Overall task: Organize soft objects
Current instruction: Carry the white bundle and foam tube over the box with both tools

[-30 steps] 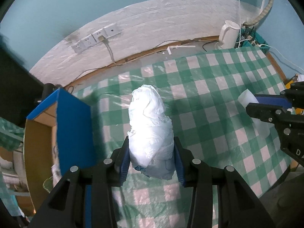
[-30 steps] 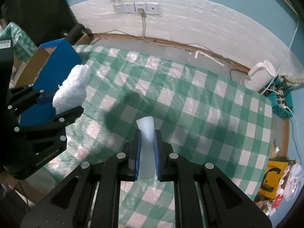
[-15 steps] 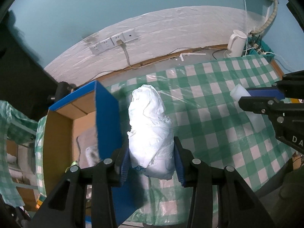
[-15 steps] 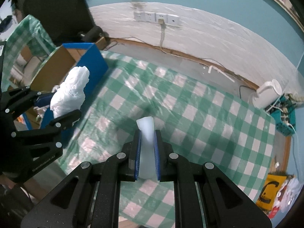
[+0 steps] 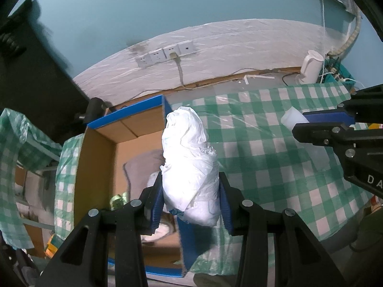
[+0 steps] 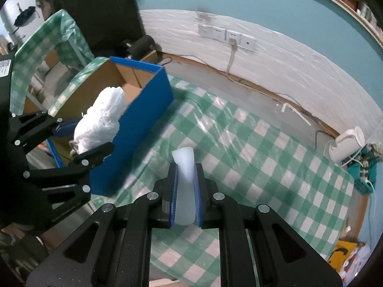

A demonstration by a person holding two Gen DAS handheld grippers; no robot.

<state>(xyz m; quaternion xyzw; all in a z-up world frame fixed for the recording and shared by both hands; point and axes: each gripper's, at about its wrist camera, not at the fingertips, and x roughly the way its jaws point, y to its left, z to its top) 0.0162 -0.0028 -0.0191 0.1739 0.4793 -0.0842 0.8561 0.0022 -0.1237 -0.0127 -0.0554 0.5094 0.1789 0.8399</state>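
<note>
A teal wall with a white plastic-covered lower band and a row of sockets point(image 5: 165, 53) backs a table point(image 6: 282, 167) spread with a green-and-white checked cloth. At the table's left end a blue-edged cardboard box point(image 5: 134, 129) stands open.

A crumpled white plastic bundle point(image 5: 189, 165) is clamped between the jaws of the left gripper point(image 5: 190, 205), which are spread fairly wide around it; the bundle is carried above the box's right wall, partly over the opening. A pale foam-like block point(image 6: 185, 181) is pinched in the narrowly set jaws of the right gripper point(image 6: 185, 196), above the cloth just right of the box.

The step in hand is judged to be dropping the bundle into the box. It would be done best by carrying the bundle fully past the blue wall and lowering it before the jaws are released, since so light a thing could catch on the rim.

Only in the left wrist view is the box's interior shown: a grey fabric item point(image 5: 141, 165) and other things too unclear to name. Only in the right wrist view is the box's outer blue wall seen whole.
</note>
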